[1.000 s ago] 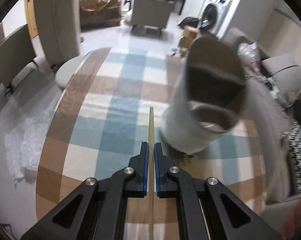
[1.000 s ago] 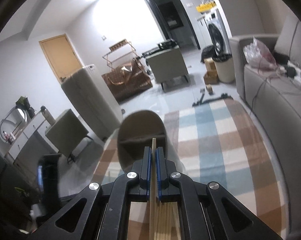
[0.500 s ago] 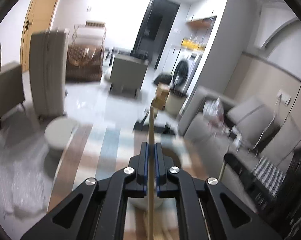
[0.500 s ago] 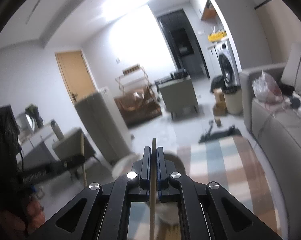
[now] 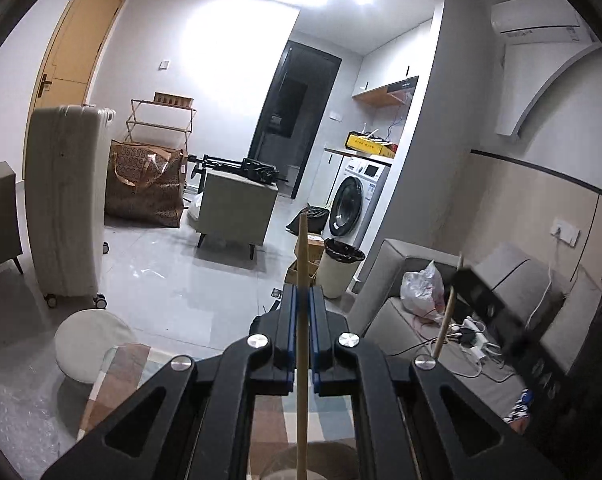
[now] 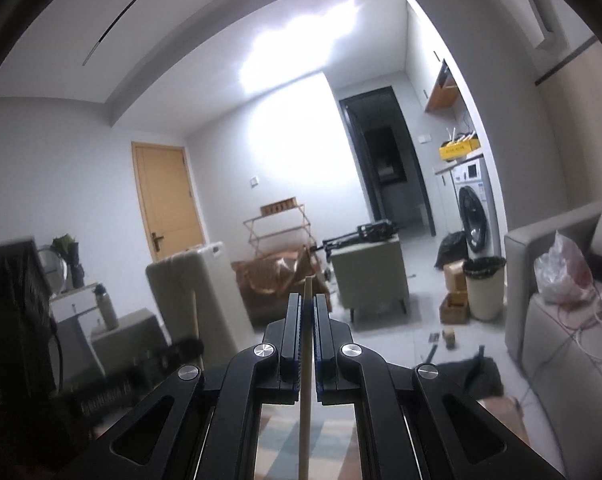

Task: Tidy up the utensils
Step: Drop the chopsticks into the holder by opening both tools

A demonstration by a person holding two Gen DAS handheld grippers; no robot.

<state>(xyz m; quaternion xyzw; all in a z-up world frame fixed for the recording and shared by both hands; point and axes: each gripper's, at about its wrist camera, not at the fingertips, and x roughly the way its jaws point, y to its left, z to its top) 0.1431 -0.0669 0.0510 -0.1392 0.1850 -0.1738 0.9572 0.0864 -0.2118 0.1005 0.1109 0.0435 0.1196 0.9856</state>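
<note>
- The left gripper has its jaws clenched on a thin wooden chopstick, which runs straight up between the blue pads and sticks out past the tips.
- The right gripper likewise clamps a second, paler chopstick between its pads, its end just clearing the tips.
- In the left wrist view the right gripper shows blurred at the right edge, its stick slanting beside it; in the right wrist view the left one shows blurred at the left edge.
- Both tools are held up, facing across the room rather than down.
- Below them lies a checked cloth; a round rim shows at the bottom edge of the left view, too cut off to tell what it is.
- Far off stand a pale suitcase, a washing machine, a bin and a grey sofa.
</note>
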